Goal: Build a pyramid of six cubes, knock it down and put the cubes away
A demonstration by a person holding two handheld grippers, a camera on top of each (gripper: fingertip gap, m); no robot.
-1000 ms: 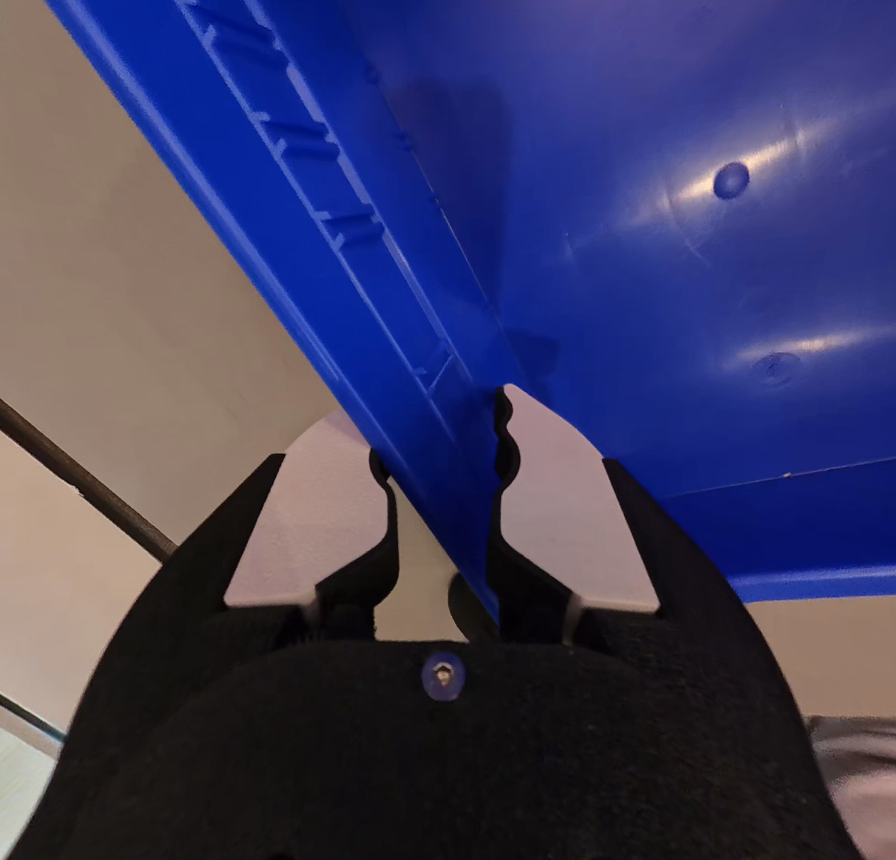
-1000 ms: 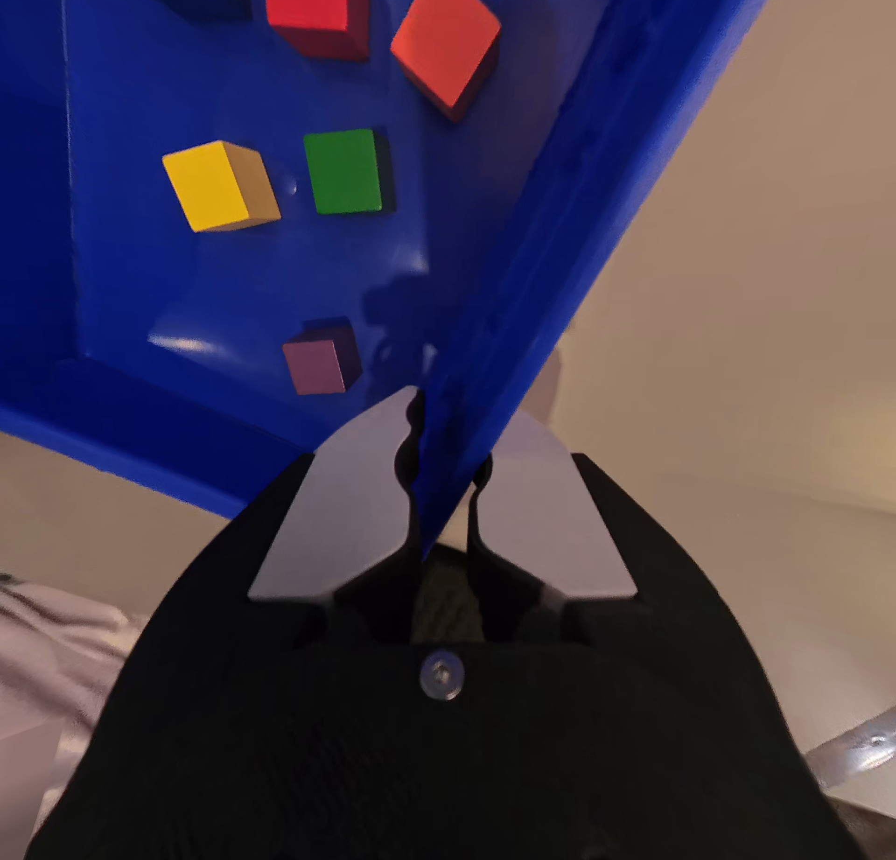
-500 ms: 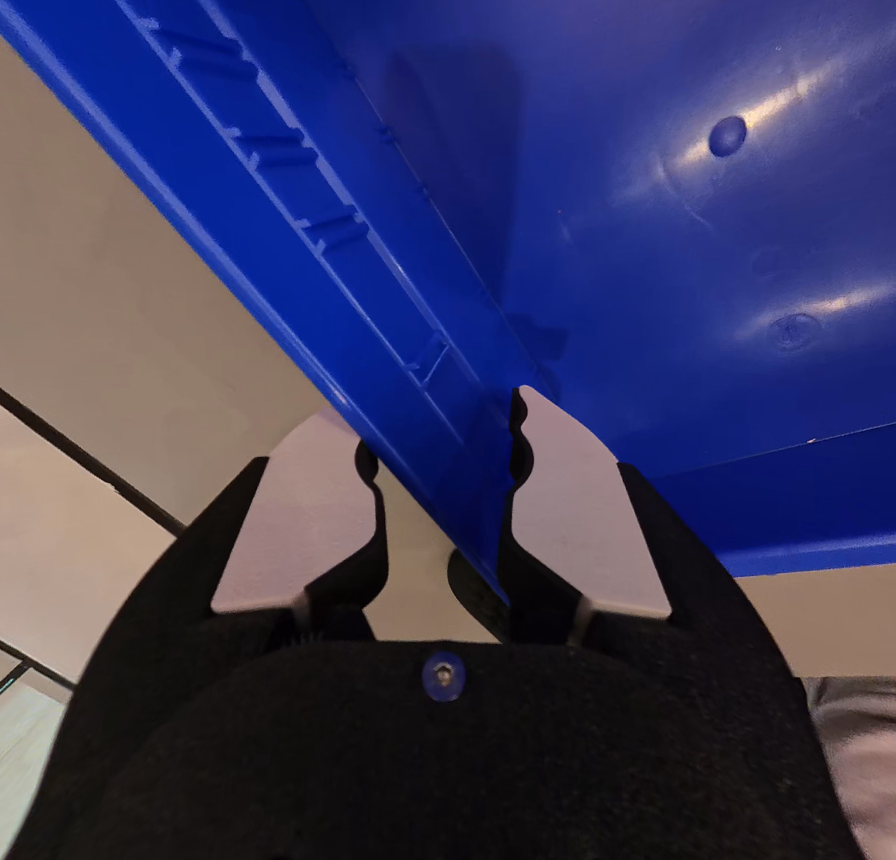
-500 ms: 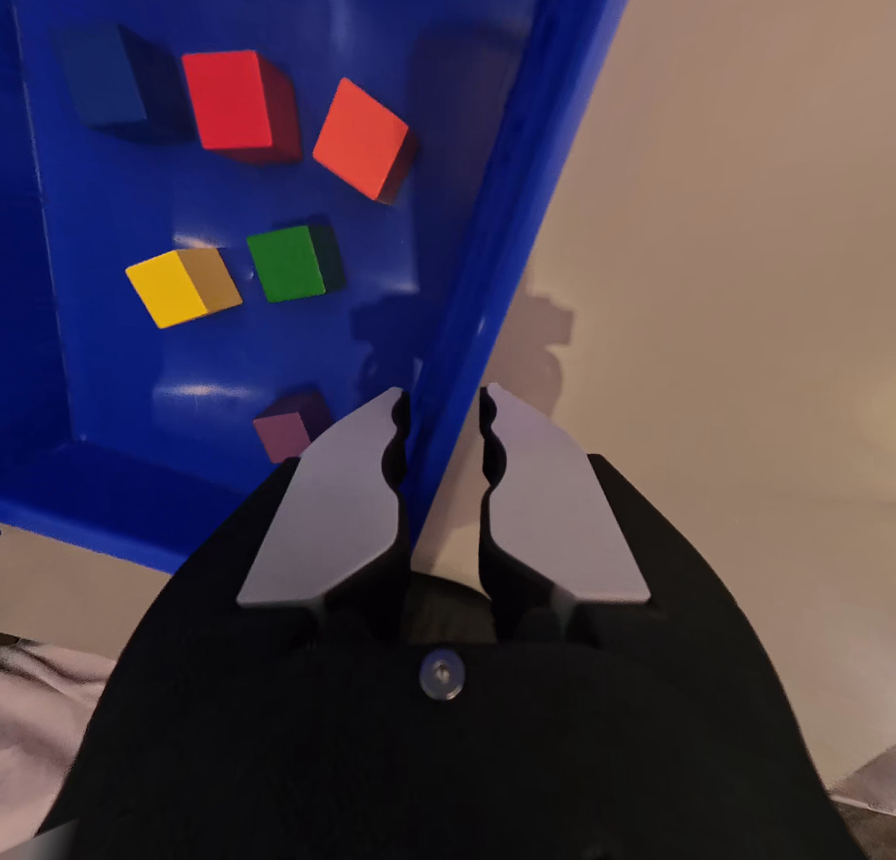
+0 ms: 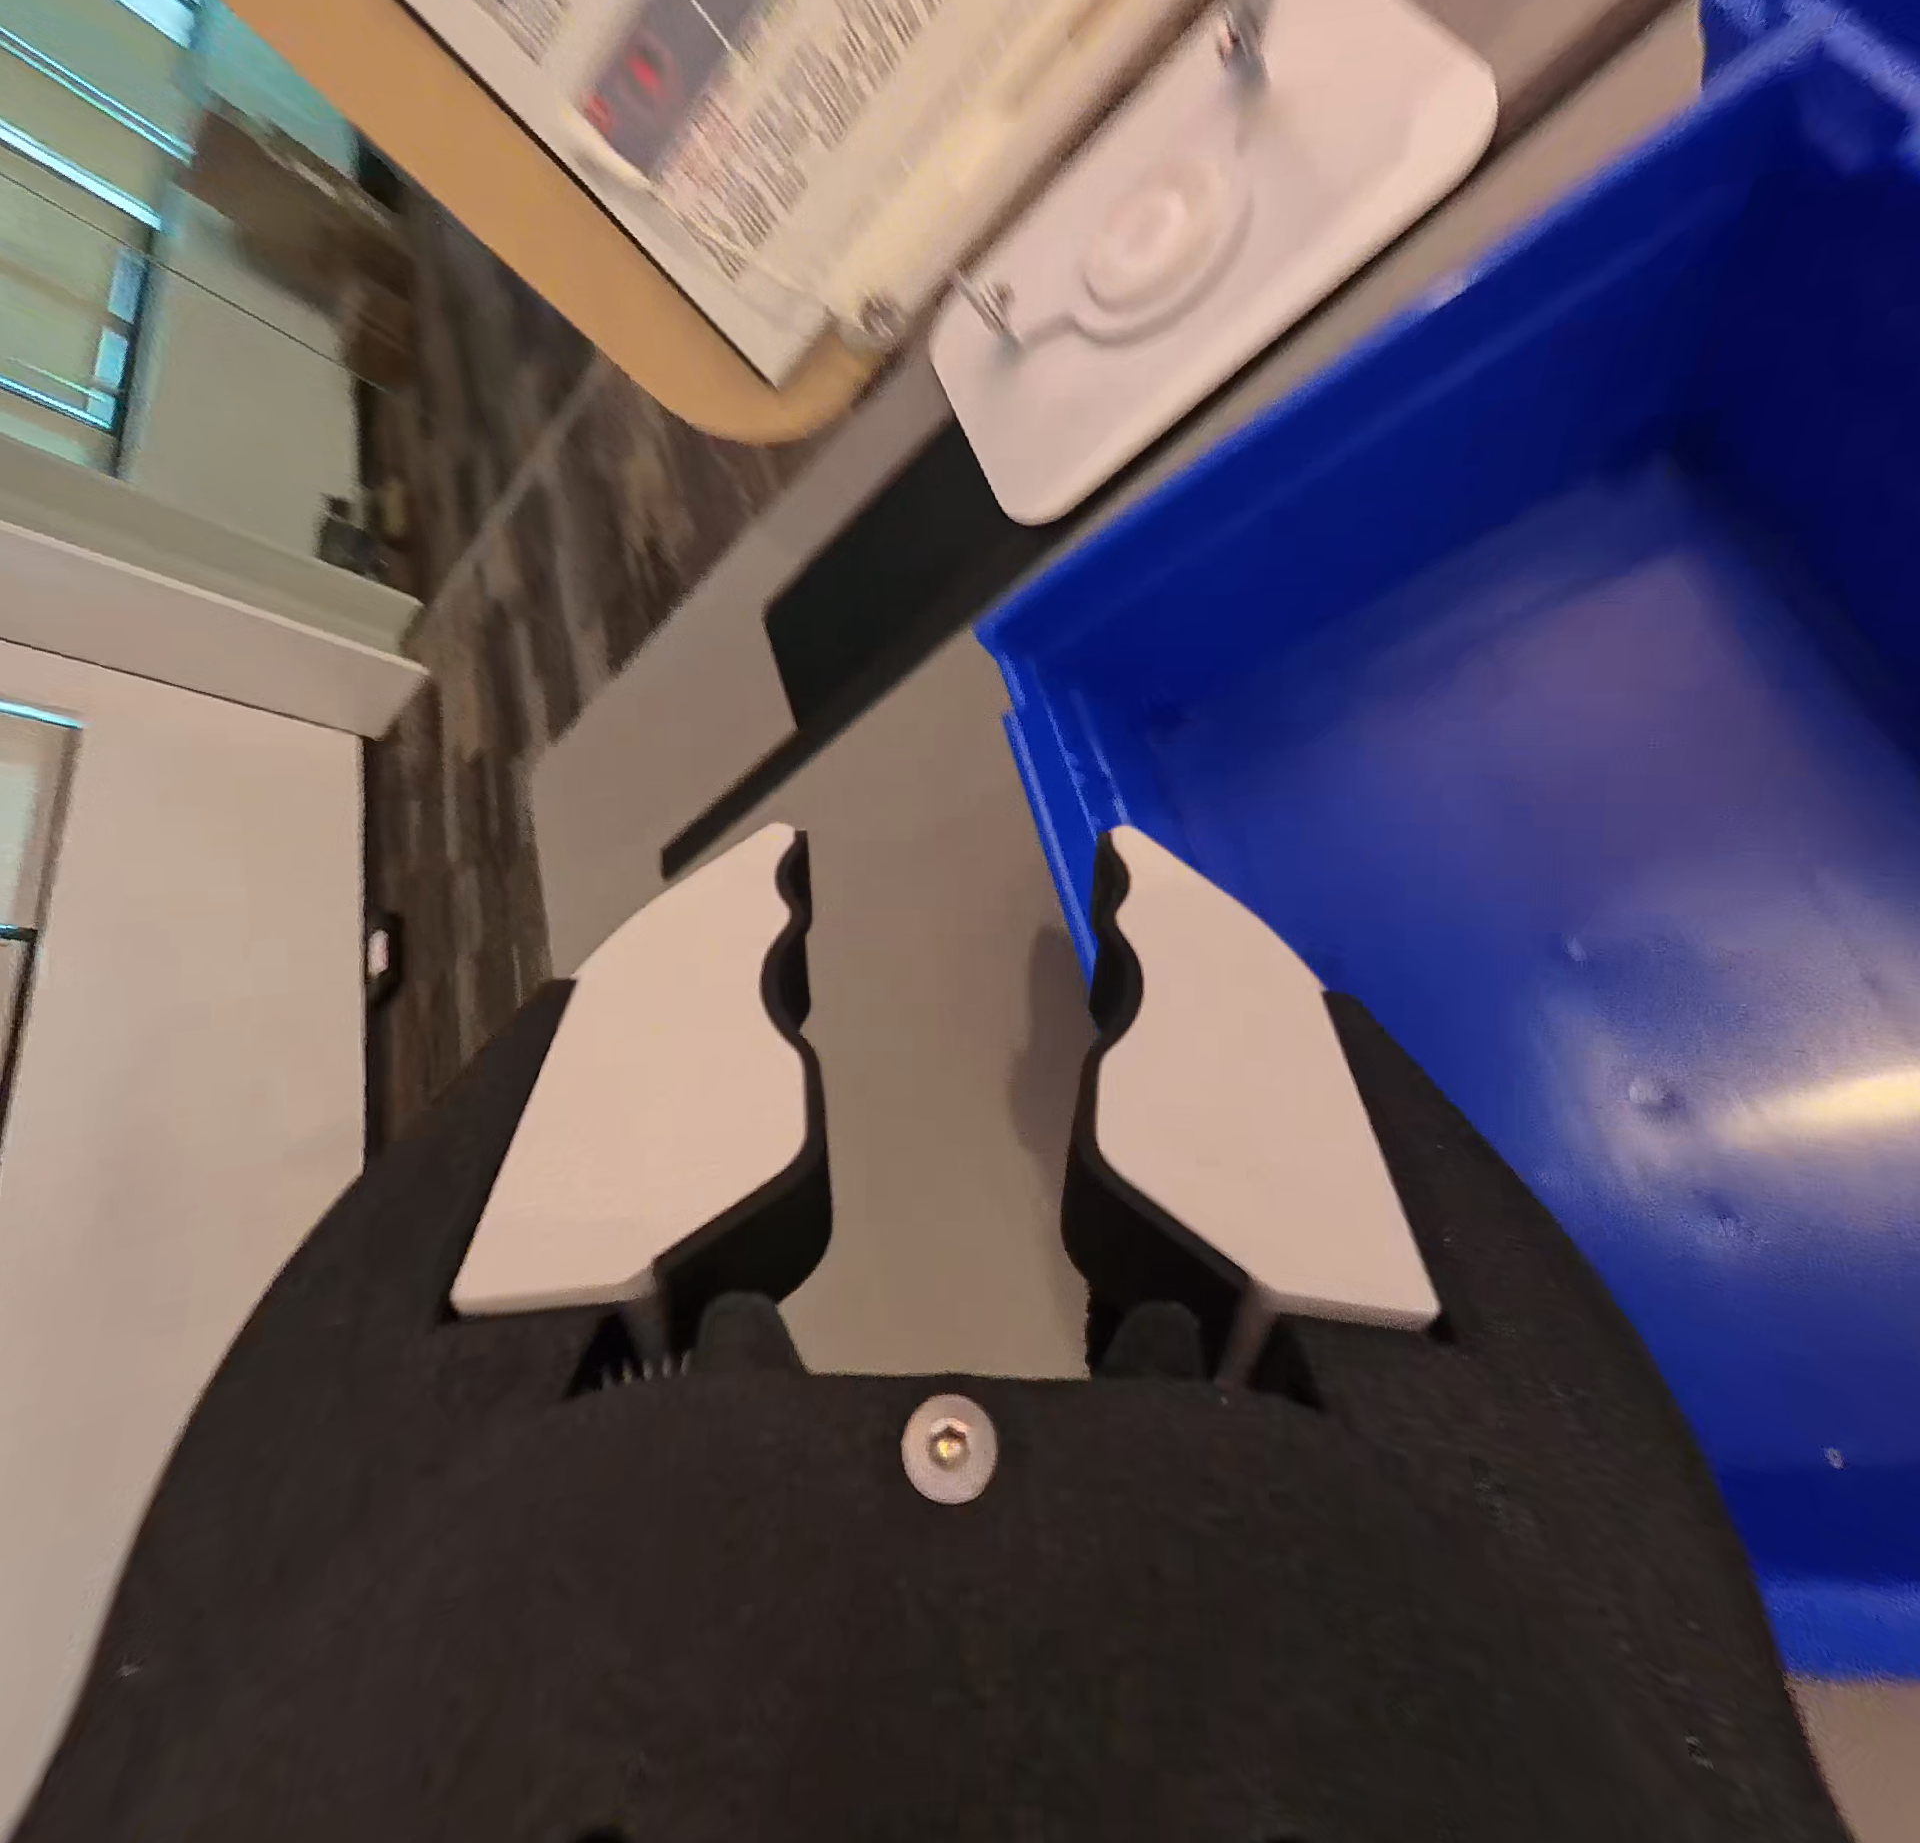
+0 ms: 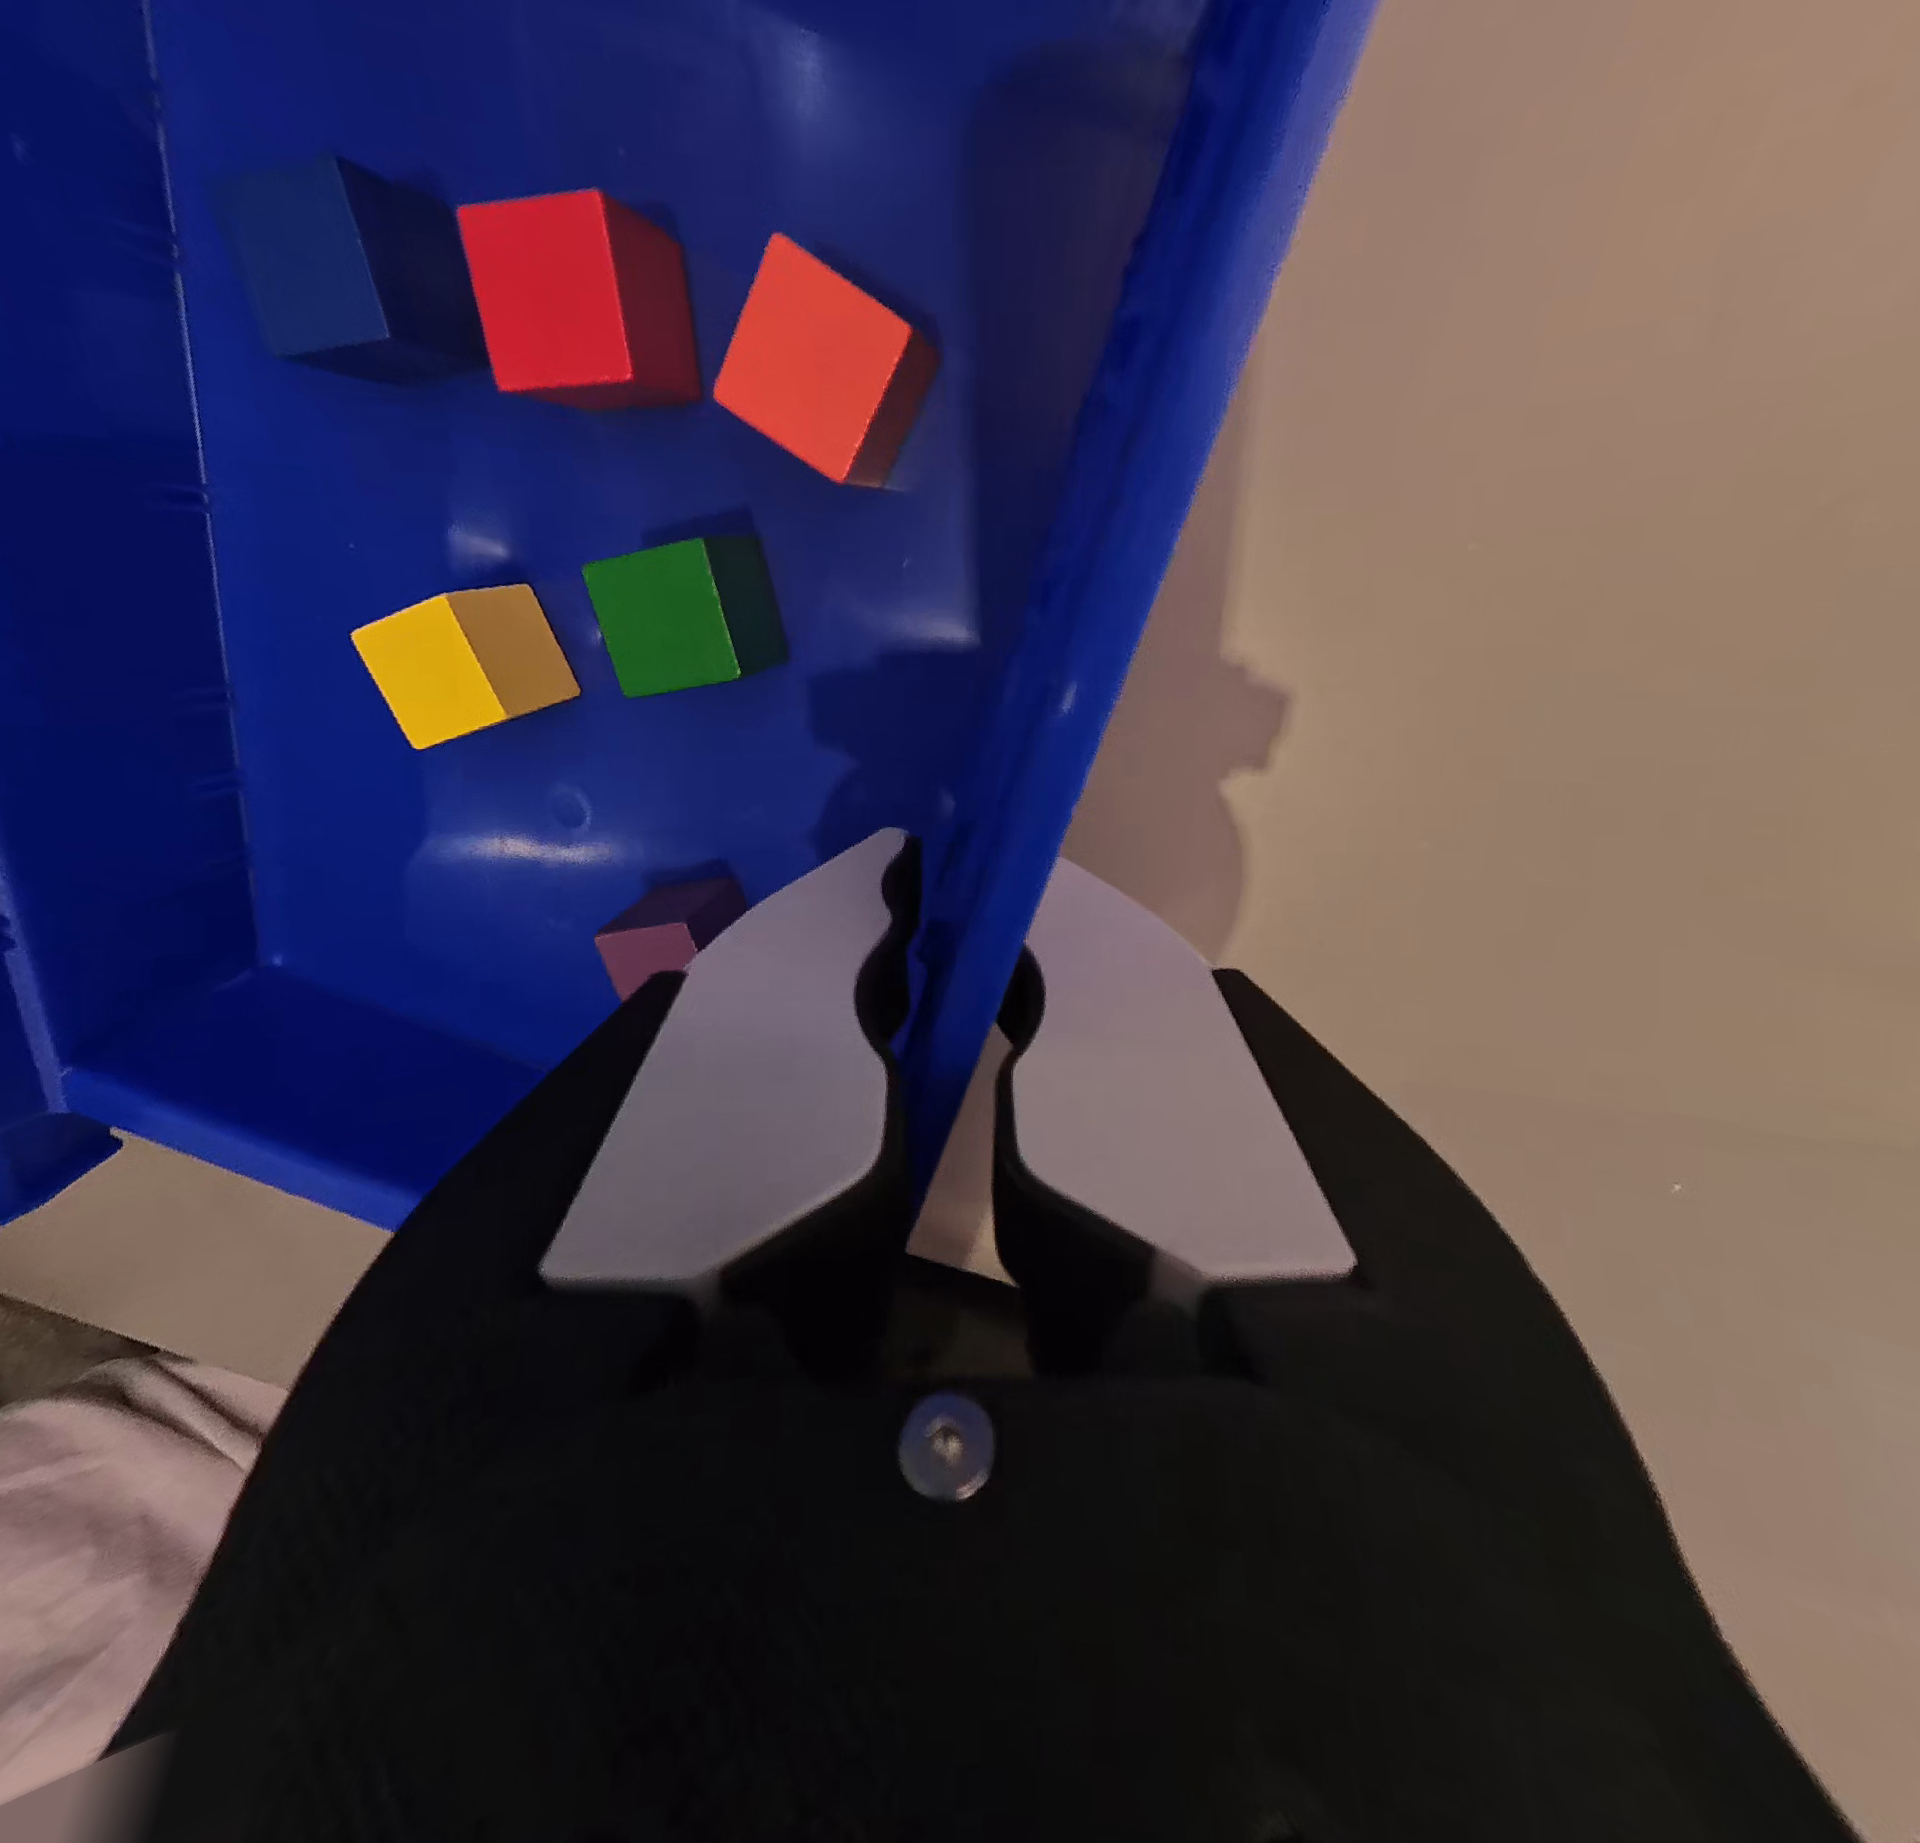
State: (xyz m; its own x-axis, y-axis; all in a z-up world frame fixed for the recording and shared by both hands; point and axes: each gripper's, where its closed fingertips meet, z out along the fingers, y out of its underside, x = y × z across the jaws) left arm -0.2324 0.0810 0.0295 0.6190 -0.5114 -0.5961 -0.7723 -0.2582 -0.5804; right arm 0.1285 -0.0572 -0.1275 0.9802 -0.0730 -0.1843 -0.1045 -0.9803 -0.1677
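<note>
Right wrist view has the right gripper (image 6: pixel 956 920) straddling the side wall of the blue plastic bin (image 6: pixel 1081 567), though whether it's actually pinching I can't tell. Six wooden cubes (image 6: pixel 665 614) sit on the bin floor from 10 to 12 o'clock. Left gripper (image 5: pixel 951 900) is spread wide and empty over the grey tabletop (image 5: pixel 914 1118), bin at 2 o'clock.

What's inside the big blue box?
Six cubes lie in the blue box: dark blue cube, red cube, orange cube, yellow cube, green cube, purple cube, half hidden behind the right hand-held gripper.
</note>
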